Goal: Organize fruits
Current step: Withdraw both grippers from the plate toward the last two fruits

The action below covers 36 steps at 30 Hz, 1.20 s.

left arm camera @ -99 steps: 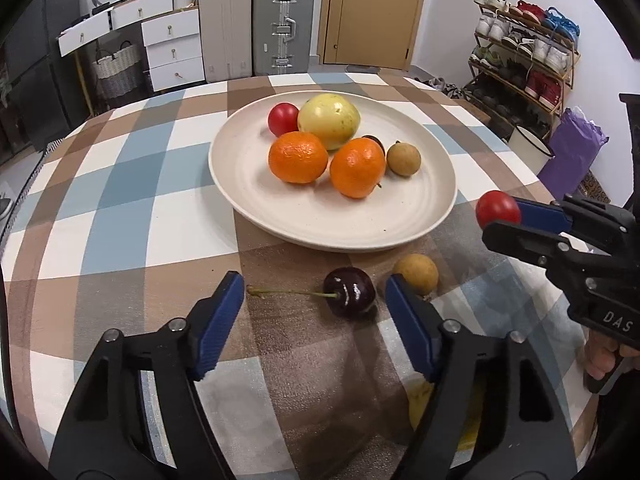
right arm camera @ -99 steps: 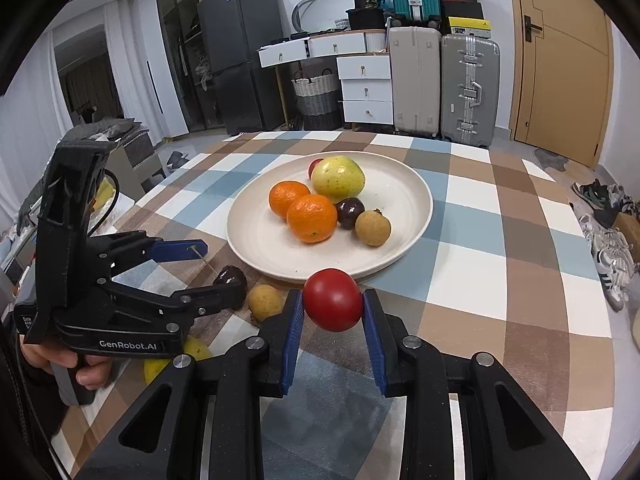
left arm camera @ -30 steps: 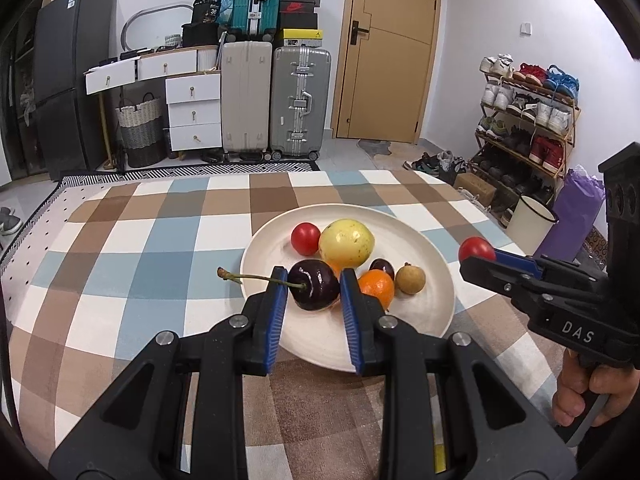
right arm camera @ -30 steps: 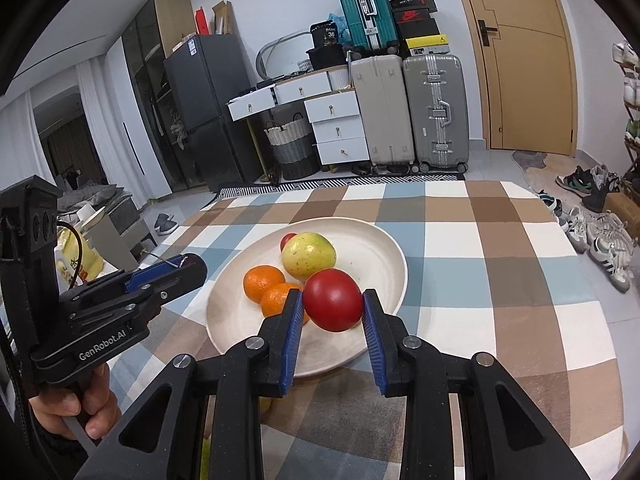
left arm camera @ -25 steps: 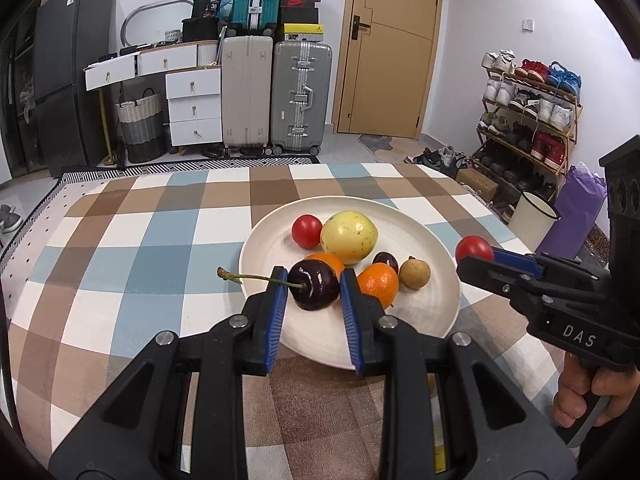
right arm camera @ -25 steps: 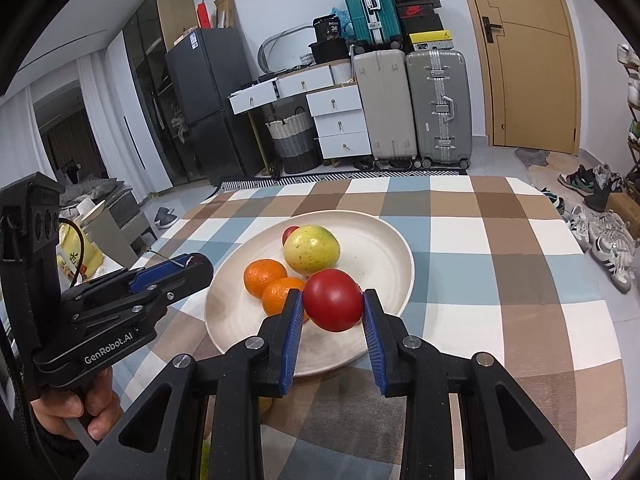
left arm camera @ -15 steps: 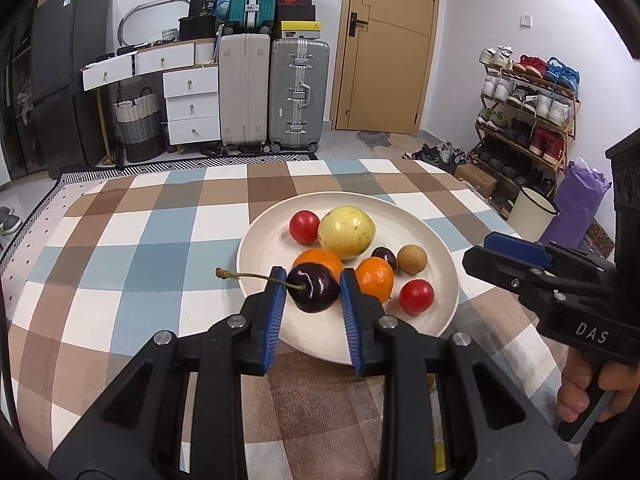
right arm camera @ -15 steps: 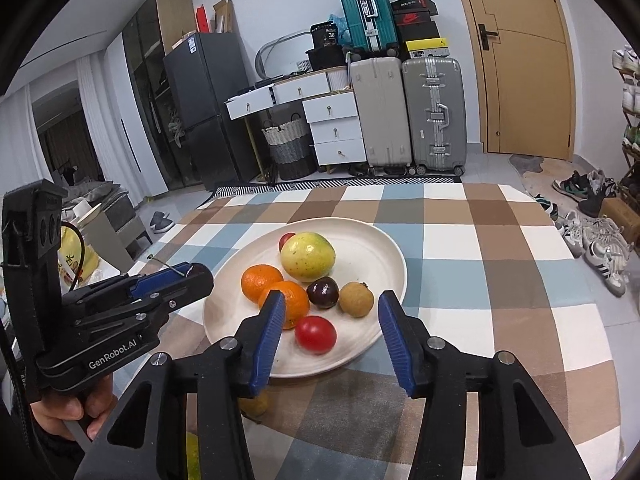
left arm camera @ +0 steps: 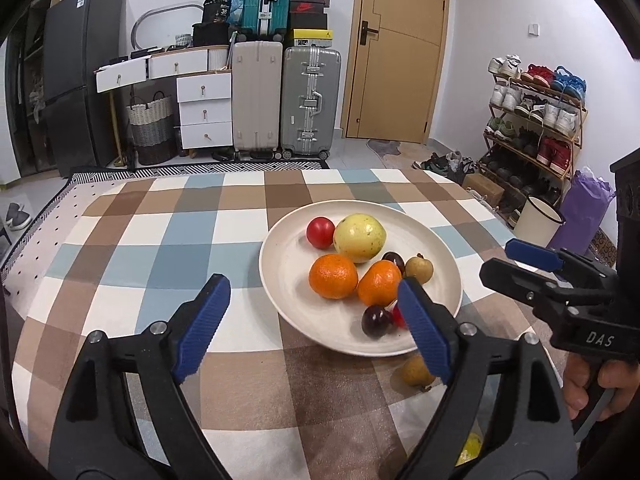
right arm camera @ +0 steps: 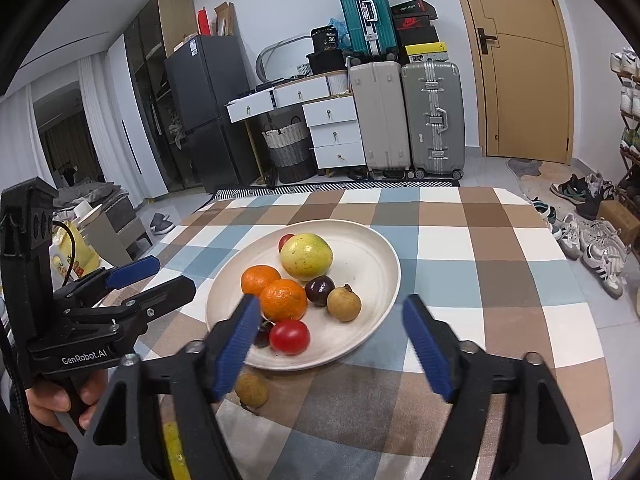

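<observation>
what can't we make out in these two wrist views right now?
- Red fruit at the plate front: left wrist view, mostly behind the left tongs pad.
- Dark cherry: right wrist view, half hidden by the right tongs pad.
- Yellow object on the table: both views, behind tong arms, identity unclear.
- Brown fruit off the plate: left view, partly covered.

Two wrist fisheyes, close above table, facing the door, sharing plate (left arm camera: 280, 280) (right arm camera: 384, 280)
</observation>
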Tool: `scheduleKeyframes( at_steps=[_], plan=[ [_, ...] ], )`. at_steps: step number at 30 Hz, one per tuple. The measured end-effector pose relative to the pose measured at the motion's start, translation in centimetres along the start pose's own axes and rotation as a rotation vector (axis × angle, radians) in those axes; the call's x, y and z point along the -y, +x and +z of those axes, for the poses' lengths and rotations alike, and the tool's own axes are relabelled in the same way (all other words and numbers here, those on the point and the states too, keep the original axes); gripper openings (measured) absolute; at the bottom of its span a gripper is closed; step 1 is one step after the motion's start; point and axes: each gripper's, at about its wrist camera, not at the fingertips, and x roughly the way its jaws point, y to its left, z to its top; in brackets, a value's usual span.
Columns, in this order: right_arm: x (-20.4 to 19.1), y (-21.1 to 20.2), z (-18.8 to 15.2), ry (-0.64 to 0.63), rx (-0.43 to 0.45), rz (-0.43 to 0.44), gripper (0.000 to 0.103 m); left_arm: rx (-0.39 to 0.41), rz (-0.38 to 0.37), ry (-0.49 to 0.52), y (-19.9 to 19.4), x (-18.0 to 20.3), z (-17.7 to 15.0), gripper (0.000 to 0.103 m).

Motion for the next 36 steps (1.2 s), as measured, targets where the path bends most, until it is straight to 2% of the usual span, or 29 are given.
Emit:
scheduleKeyframes(
  at_steps=[2, 5, 9, 15, 25, 36],
  plan=[
    [0.1, -0.2, 0.0, 0.001, 0.005, 0.000, 0.087, 0.000, -0.005, 0.002, -0.2, 0.0, -0.1, 0.086],
    [0.1, -0.6, 0.0, 0.001, 0.009, -0.005, 0.097, -0.001, -0.008, 0.017, -0.8, 0.3, -0.3, 0.088],
    [0.3, -0.7, -0.2, 0.010, -0.007, -0.015, 0.102, 0.001, -0.011, 0.027, -1.7, 0.5, -0.6, 0.093],
    [0.0, -1.1, -1.1, -0.013, -0.034, -0.018, 0.102, 0.007, -0.007, 0.014, -3.3, 0.6, -1.4, 0.101],
    [-1.1, -2.5, -2.5, -0.067, -0.060, -0.019, 0.102, -0.017, 0.003, 0.023, -5.9, 1.1, -3.4, 0.102],
    [-1.9, -3.7, -3.9, -0.097, -0.097, -0.041, 0.102, -0.067, -0.033, 0.042, -7.2, 2.4, -5.8, 0.102]
  ],
)
